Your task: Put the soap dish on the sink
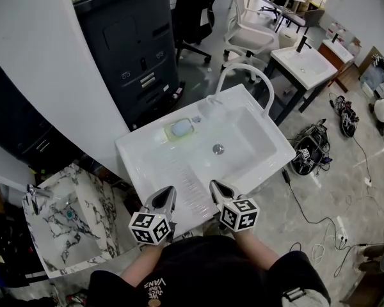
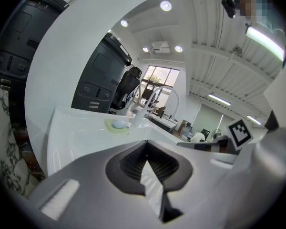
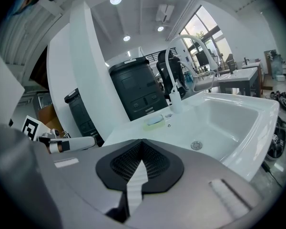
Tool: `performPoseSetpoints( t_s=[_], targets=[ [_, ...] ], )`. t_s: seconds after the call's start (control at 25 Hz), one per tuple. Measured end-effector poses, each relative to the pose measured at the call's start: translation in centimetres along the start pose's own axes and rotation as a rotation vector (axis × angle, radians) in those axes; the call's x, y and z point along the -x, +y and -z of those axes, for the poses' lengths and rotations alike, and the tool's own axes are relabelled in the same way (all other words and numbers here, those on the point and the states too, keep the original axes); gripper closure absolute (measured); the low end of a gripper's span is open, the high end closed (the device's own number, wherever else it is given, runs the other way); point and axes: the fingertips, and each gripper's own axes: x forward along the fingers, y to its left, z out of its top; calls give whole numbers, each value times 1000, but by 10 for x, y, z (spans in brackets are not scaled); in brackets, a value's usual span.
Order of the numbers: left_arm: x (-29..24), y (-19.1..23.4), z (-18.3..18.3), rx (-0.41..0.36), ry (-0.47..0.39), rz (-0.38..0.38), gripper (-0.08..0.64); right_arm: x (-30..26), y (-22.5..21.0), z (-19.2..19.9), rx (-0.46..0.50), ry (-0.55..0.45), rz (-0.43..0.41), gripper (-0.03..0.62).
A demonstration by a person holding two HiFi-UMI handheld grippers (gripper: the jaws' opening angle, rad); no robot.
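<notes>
A pale green soap dish (image 1: 180, 130) with a light blue bar of soap on it lies on the back left ledge of the white sink (image 1: 147, 155), near the arched white faucet (image 1: 246, 72). The dish also shows far ahead in the left gripper view (image 2: 117, 124) and in the right gripper view (image 3: 155, 120). My left gripper (image 1: 168, 191) and right gripper (image 1: 216, 186) hover side by side over the sink's front edge, both shut with nothing between the jaws, well short of the dish.
A drain (image 1: 218, 148) sits in the basin. A white curved panel (image 1: 45, 75) and a dark cabinet (image 1: 131, 40) stand behind the sink. A marble-patterned sink (image 1: 67, 226) is at the left, another white sink (image 1: 307, 62) at the right, cables (image 1: 313, 149) on the floor.
</notes>
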Motion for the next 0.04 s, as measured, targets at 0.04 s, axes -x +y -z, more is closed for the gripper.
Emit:
performPoseSetpoints(
  t_s=[0.04],
  targets=[
    [-1,0,-1,0,1,1,508,-1,0,-1,1,0,-1,589]
  ],
)
